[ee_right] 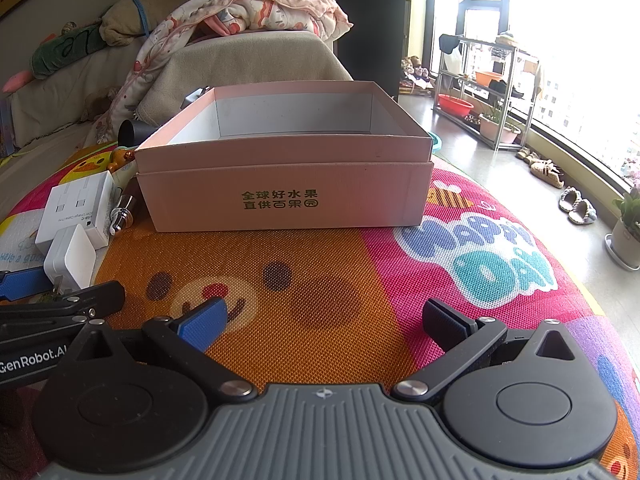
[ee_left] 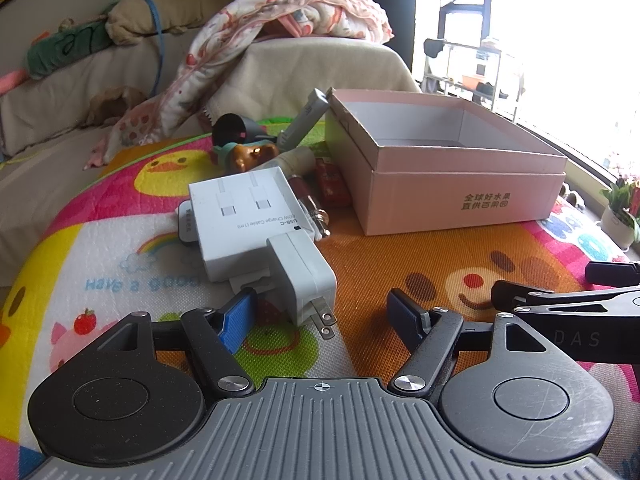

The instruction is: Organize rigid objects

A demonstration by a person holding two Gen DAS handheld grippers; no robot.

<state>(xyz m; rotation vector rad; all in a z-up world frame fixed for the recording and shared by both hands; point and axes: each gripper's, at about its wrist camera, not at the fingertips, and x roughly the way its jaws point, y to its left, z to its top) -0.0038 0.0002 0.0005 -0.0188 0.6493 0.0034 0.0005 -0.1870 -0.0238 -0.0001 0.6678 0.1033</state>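
Note:
A pink cardboard box (ee_left: 460,200) (ee_right: 288,196) stands open-topped on the play mat, its inside bare as far as I can see. Left of it lies a pile: a white plug charger (ee_left: 302,276) (ee_right: 72,258), a white cable box (ee_left: 244,216) (ee_right: 78,208), a red packet (ee_left: 332,182), a dark red tube (ee_left: 306,196), a brown toy figure (ee_left: 252,156) and a white stick-shaped item (ee_left: 304,118). My left gripper (ee_left: 324,312) is open, the charger's prongs just inside its left finger. My right gripper (ee_right: 324,320) is open over bare mat in front of the box.
The colourful play mat (ee_right: 320,280) covers the floor. A sofa with a blanket (ee_left: 288,20) stands behind. To the right are a metal rack (ee_right: 488,92), slippers (ee_right: 576,204) and potted plants (ee_right: 628,232) along the window. The right gripper's arm (ee_left: 568,304) crosses the left wrist view.

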